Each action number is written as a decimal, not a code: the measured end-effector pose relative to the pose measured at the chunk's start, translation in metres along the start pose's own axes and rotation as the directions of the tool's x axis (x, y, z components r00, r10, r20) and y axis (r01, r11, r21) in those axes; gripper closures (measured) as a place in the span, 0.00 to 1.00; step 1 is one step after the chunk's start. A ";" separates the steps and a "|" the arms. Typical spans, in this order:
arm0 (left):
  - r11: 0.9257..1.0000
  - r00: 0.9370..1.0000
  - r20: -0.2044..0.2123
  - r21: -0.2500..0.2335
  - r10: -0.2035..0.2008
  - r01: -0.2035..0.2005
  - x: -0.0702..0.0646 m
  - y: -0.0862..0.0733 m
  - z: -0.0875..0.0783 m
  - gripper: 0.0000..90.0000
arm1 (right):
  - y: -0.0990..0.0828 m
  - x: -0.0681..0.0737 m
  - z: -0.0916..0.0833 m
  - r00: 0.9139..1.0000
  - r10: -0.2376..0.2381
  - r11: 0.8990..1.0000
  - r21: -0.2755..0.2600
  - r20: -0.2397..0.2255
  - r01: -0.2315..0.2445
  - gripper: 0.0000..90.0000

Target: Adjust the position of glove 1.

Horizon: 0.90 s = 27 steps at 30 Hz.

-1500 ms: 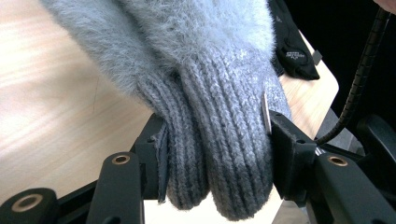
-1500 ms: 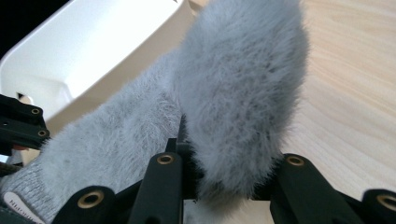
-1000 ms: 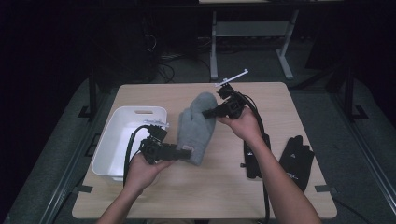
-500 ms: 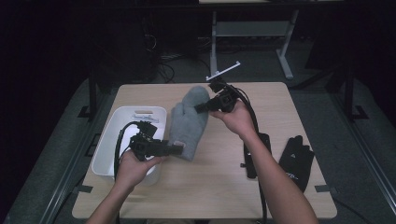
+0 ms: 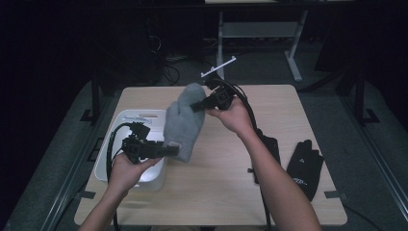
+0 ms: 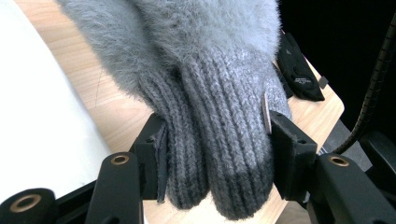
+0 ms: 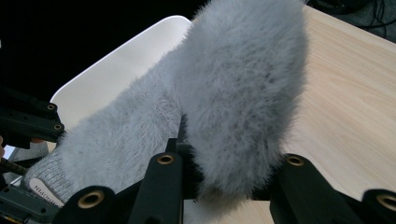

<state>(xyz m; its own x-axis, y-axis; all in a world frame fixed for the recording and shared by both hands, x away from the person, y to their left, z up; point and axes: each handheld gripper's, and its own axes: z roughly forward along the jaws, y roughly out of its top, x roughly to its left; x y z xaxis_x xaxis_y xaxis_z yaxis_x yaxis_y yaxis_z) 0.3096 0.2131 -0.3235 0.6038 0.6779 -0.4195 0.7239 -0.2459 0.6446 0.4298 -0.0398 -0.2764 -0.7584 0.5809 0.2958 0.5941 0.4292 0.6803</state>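
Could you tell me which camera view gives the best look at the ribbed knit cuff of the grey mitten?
The left gripper view: the ribbed cuff sits close up, pinched between the left gripper's jaws. The right gripper view catches only its edge with a label past the fuzzy body. In the high view it is a small patch.

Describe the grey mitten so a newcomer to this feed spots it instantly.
On the wooden table, beside the white bin at its left, both grippers hold it up between them. The grey mitten is fluffy with a ribbed knit cuff, unlike the flat black gloves lying at the right.
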 end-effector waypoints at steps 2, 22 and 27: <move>1.000 1.000 -0.004 -0.003 -0.006 0.006 0.001 0.000 -0.003 0.52 | 0.003 0.002 0.002 1.000 -0.007 1.000 -0.002 -0.004 0.007 0.80; 0.999 0.998 -0.048 -0.024 -0.048 0.047 0.027 -0.012 -0.028 0.51 | 0.029 0.019 0.035 0.998 -0.044 0.999 0.014 -0.036 0.045 0.80; 0.998 0.996 -0.060 -0.024 -0.059 0.058 0.035 -0.017 -0.035 0.51 | 0.035 0.026 0.048 0.997 -0.065 0.998 0.016 -0.044 0.066 0.80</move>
<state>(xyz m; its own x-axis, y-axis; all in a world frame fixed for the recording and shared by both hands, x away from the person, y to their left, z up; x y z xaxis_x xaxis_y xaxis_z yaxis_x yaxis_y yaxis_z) 0.3064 0.2650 -0.3271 0.5388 0.7317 -0.4174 0.7492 -0.1896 0.6347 0.4440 0.0231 -0.2769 -0.8064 0.5209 0.2800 0.5471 0.4774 0.6876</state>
